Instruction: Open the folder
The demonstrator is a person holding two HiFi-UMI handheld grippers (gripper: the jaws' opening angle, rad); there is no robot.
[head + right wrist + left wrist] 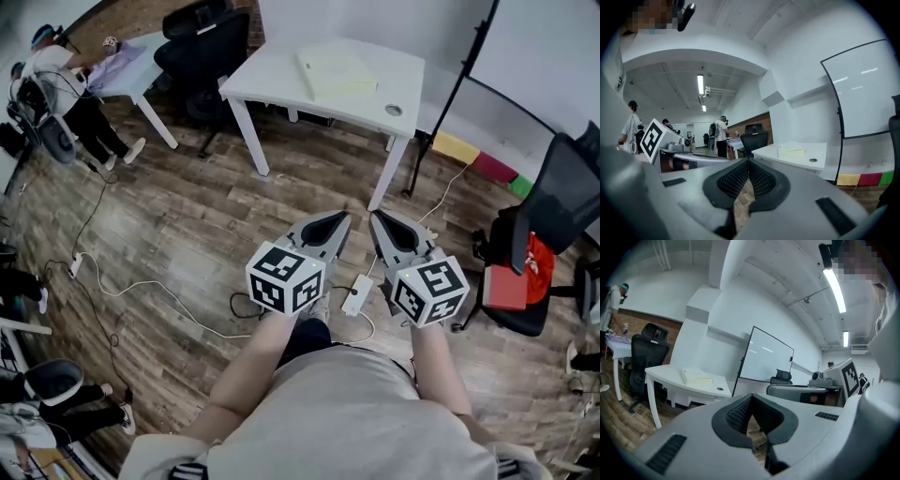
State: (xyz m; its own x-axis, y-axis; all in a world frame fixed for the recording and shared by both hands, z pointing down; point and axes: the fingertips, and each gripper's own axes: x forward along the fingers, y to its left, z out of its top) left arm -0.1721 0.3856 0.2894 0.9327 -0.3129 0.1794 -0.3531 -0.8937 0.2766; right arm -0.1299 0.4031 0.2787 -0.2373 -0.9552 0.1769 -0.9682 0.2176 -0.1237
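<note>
A pale yellow folder lies shut and flat on the white table at the far side of the wooden floor. It also shows as the folder in the left gripper view and the folder in the right gripper view. My left gripper and right gripper are held side by side over the floor, well short of the table, both pointing at it. The left gripper has its tips together with nothing between them. So does the right gripper.
A black office chair stands behind the table's left end. A whiteboard on a stand is to the right. Another black chair holding red items sits at the right. A power strip and cables lie on the floor. A person stands at a second table, far left.
</note>
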